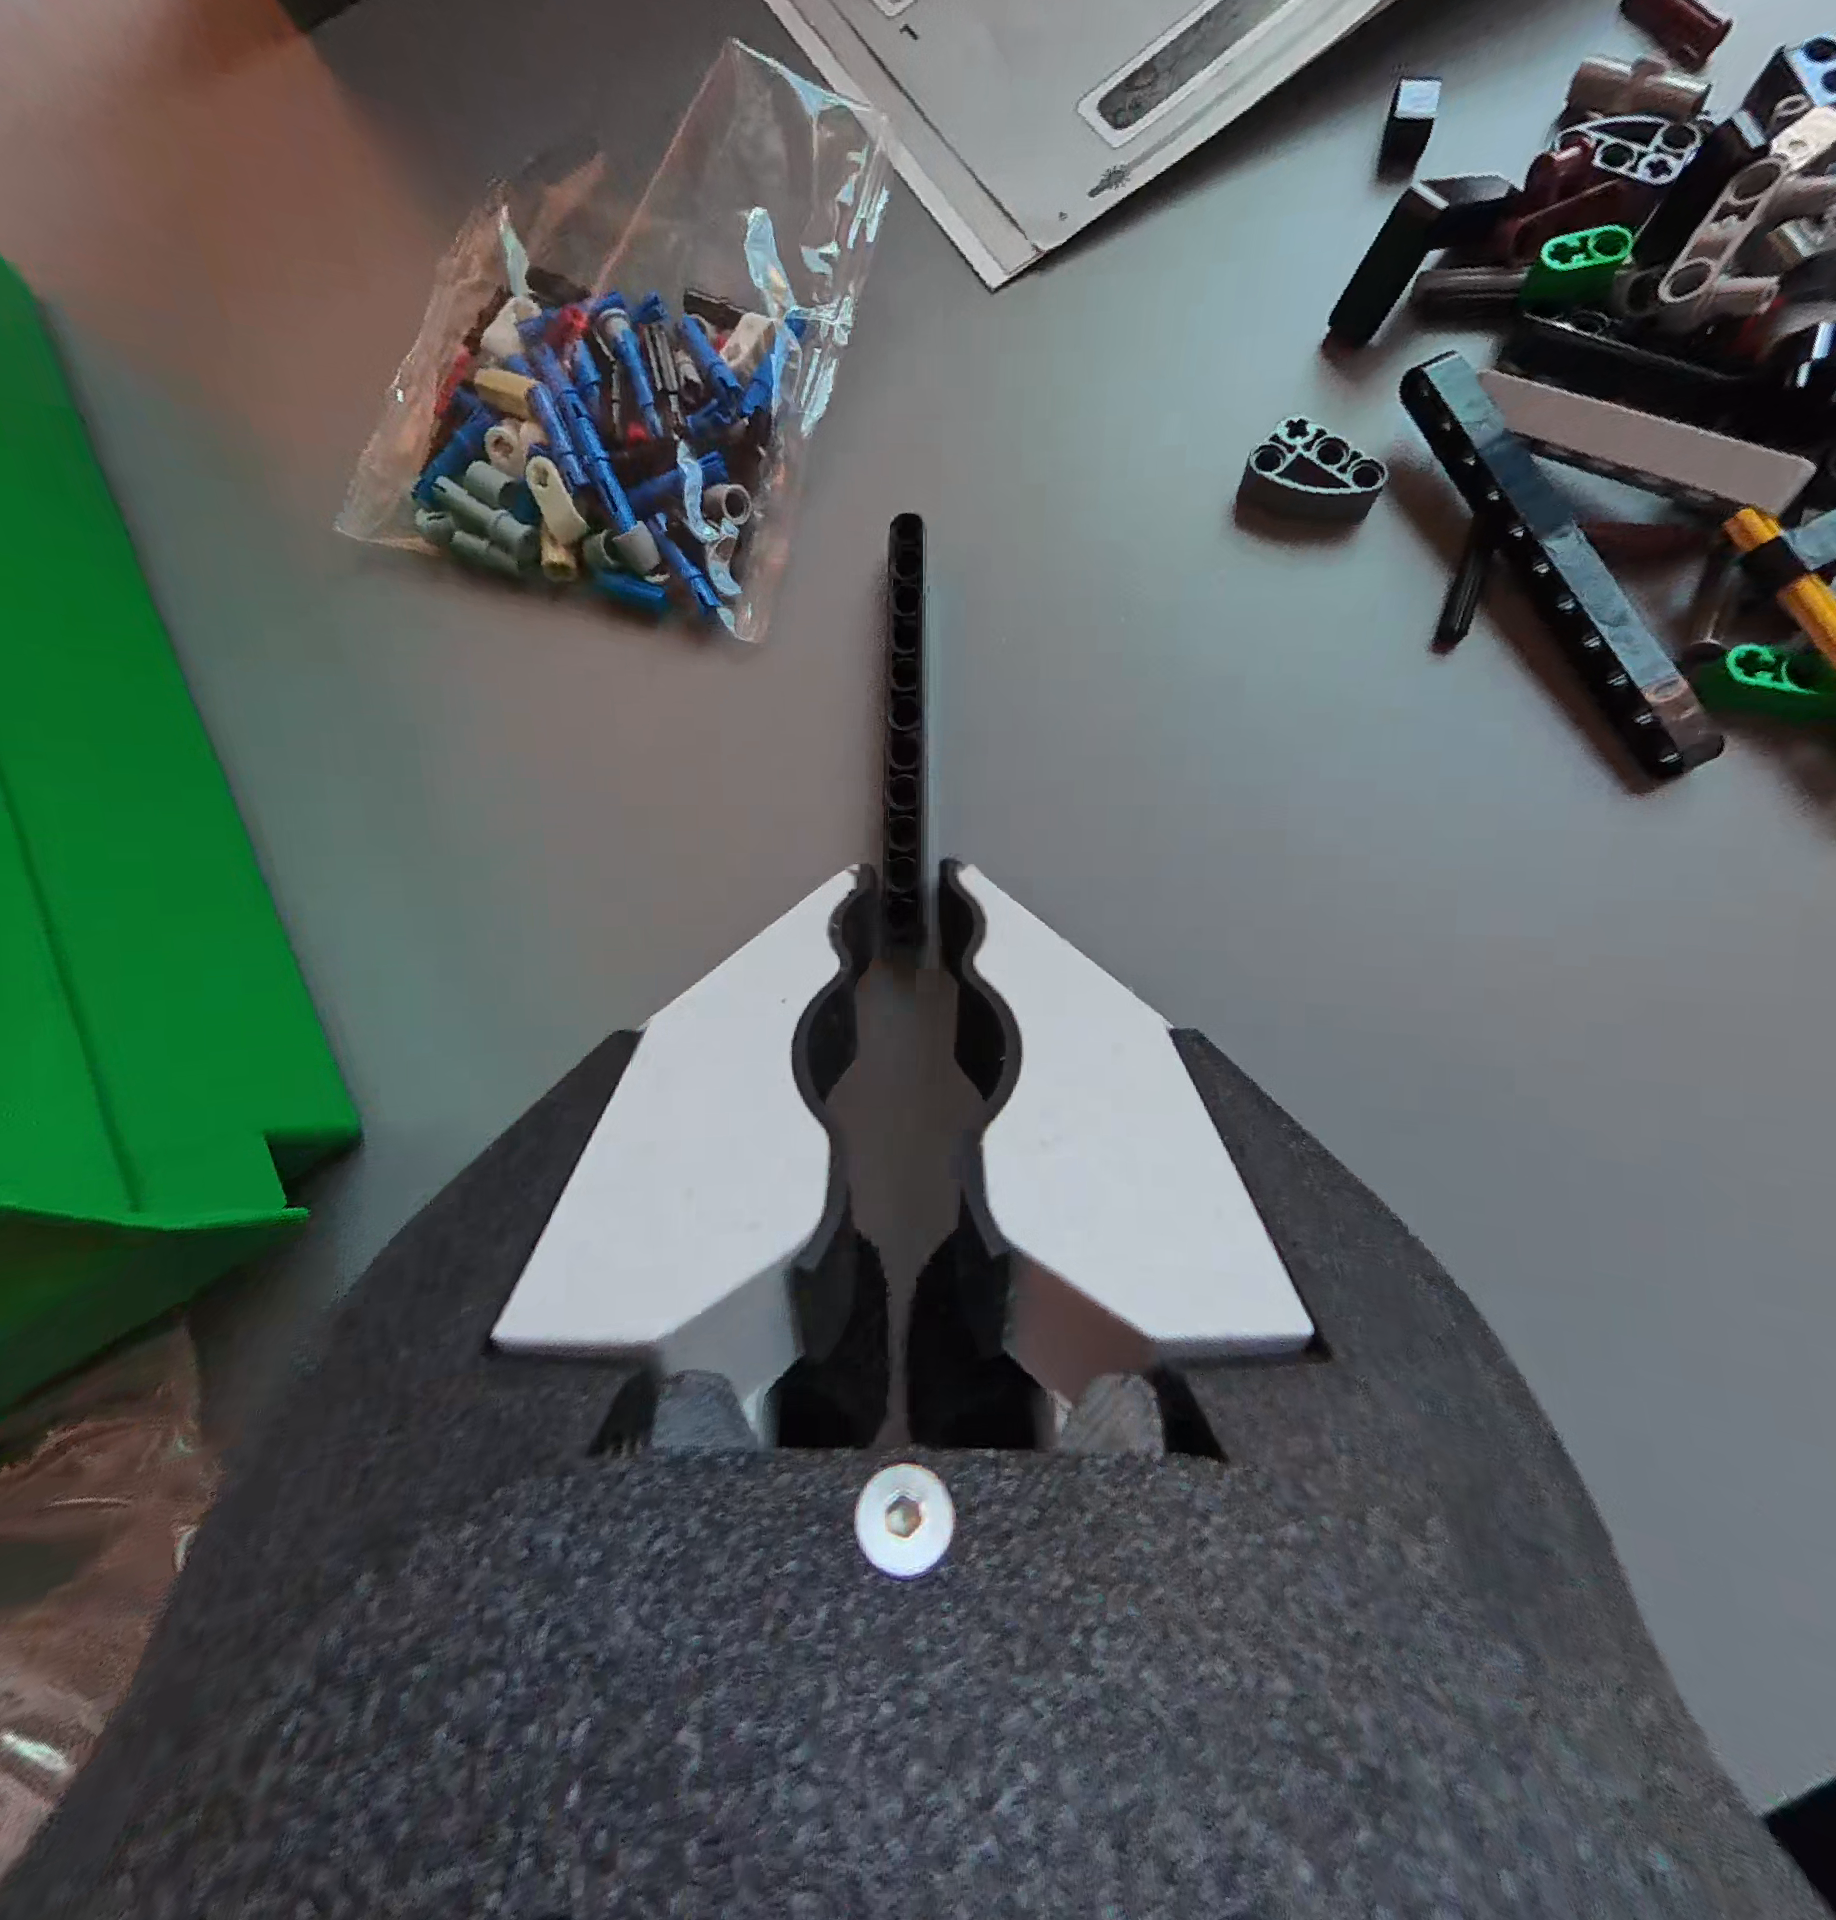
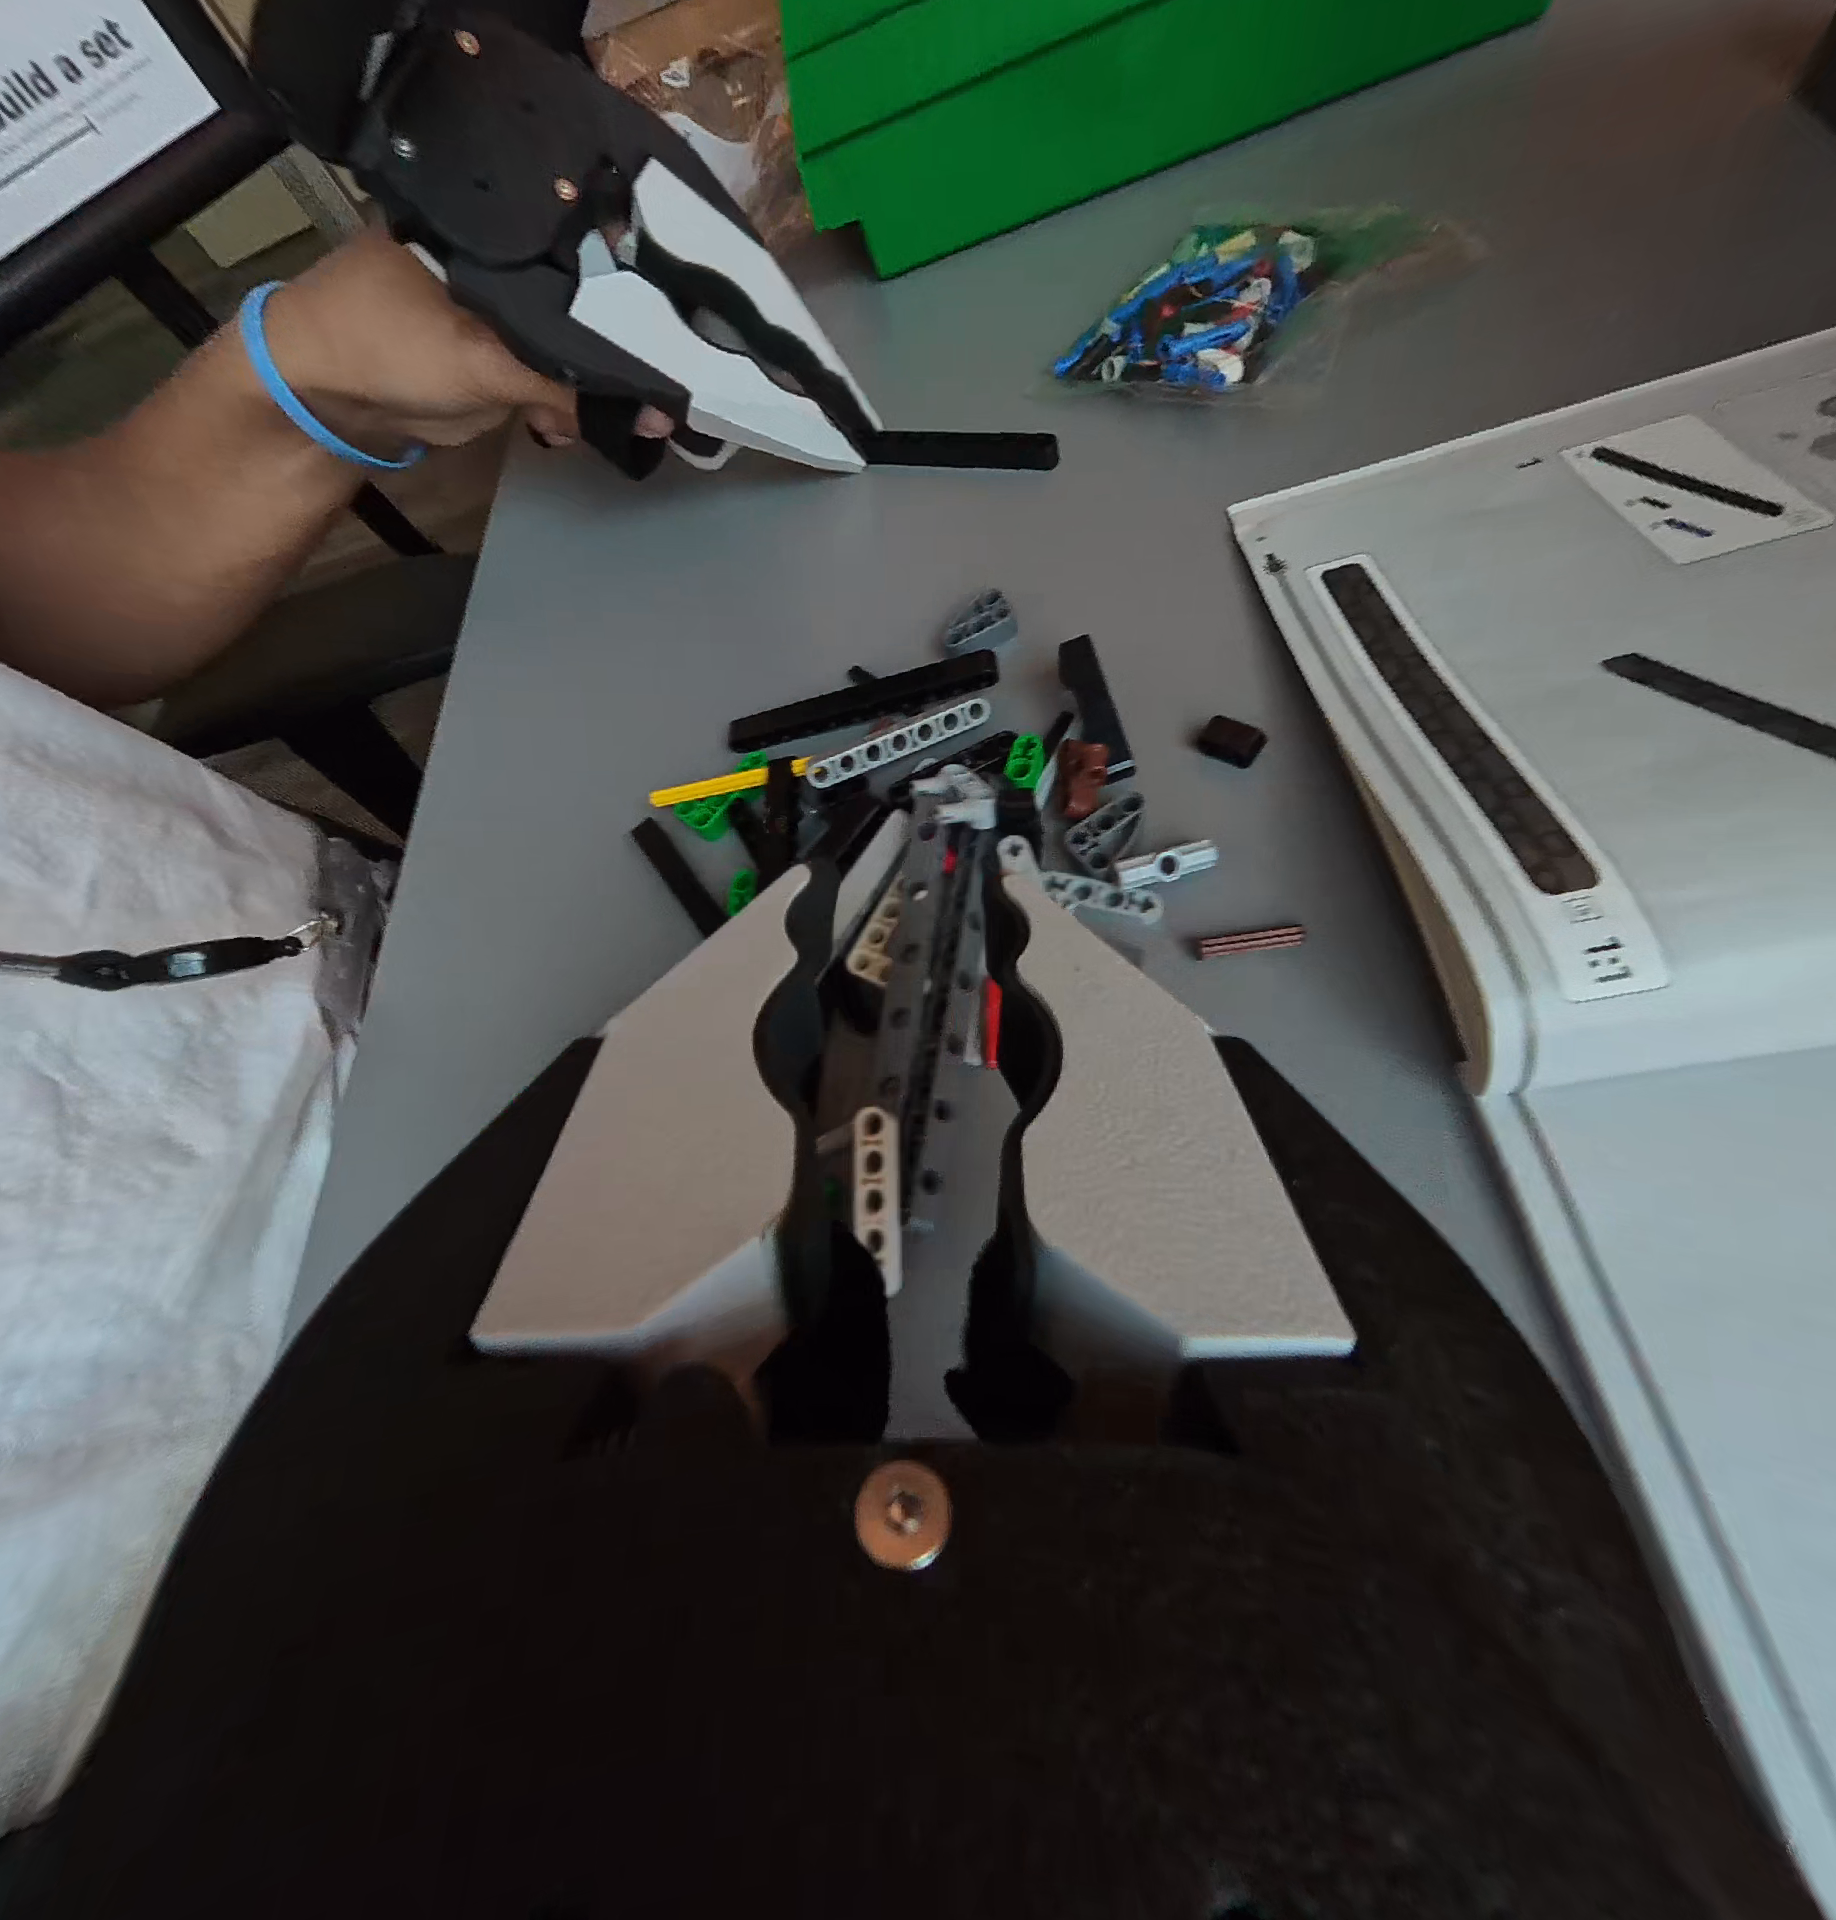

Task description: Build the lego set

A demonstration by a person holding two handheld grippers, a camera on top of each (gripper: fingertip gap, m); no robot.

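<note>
My left gripper (image 1: pixel 906 883) is shut on the near end of a long black beam with holes (image 1: pixel 906 675). The beam sticks straight out ahead, just above the grey table. The right wrist view shows this gripper (image 2: pixel 857 452) at the upper left with the beam (image 2: pixel 961 450) low over the table. My right gripper (image 2: pixel 909 883) is shut on a partly built assembly (image 2: pixel 924 1018) of grey, black and tan beams, which runs lengthwise between the fingers. A pile of loose parts (image 2: pixel 893 727) lies just beyond its tips.
A clear bag of blue, grey and tan pins (image 1: pixel 602 447) lies ahead to the left. A green box (image 1: pixel 114 831) stands at the far left. The loose parts (image 1: pixel 1620 416) lie to the right. The open instruction booklet (image 2: pixel 1516 727) lies at the right. A person's hand (image 2: pixel 394 364) holds the left gripper. My right fingertips sit around 25 cm from my left ones.
</note>
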